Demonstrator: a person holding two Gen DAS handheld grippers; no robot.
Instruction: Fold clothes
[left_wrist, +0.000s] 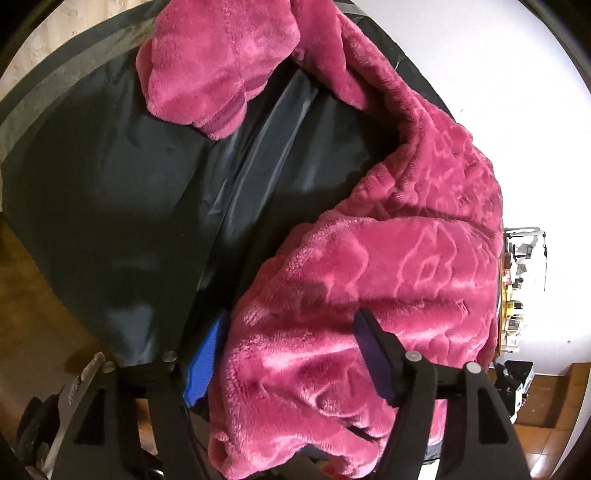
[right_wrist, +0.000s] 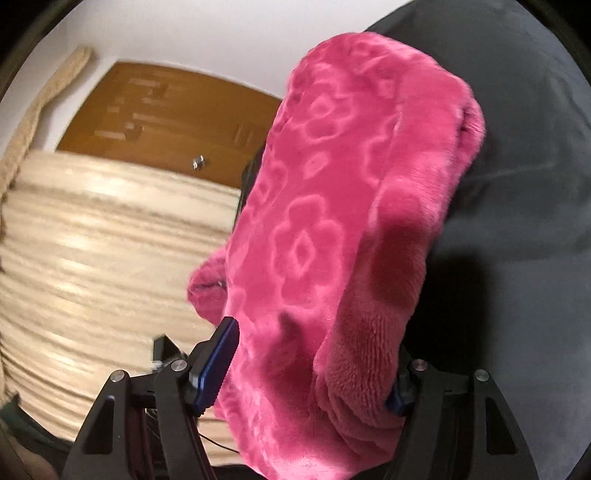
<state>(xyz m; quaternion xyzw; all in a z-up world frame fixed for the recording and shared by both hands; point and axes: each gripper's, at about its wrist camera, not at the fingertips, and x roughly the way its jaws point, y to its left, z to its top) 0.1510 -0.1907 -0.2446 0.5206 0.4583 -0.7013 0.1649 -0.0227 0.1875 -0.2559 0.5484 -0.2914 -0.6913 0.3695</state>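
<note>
A pink fleece garment (left_wrist: 369, 266) with an embossed flower pattern lies on a black sheet (left_wrist: 110, 206); one sleeve (left_wrist: 214, 70) lies spread at the top. My left gripper (left_wrist: 291, 347) has its blue-padded fingers (left_wrist: 205, 358) on either side of a thick bunch of the garment's near edge. In the right wrist view the same pink garment (right_wrist: 332, 229) hangs bunched between the fingers (right_wrist: 218, 365) of my right gripper (right_wrist: 310, 369), lifted off the black sheet (right_wrist: 517, 221).
A cream ribbed blanket (right_wrist: 92, 266) and a wooden door (right_wrist: 166, 122) lie left of the right gripper. White wall (left_wrist: 480, 74) and a shelf with small items (left_wrist: 517, 288) sit at the right. Wood floor (left_wrist: 22, 288) shows at the left.
</note>
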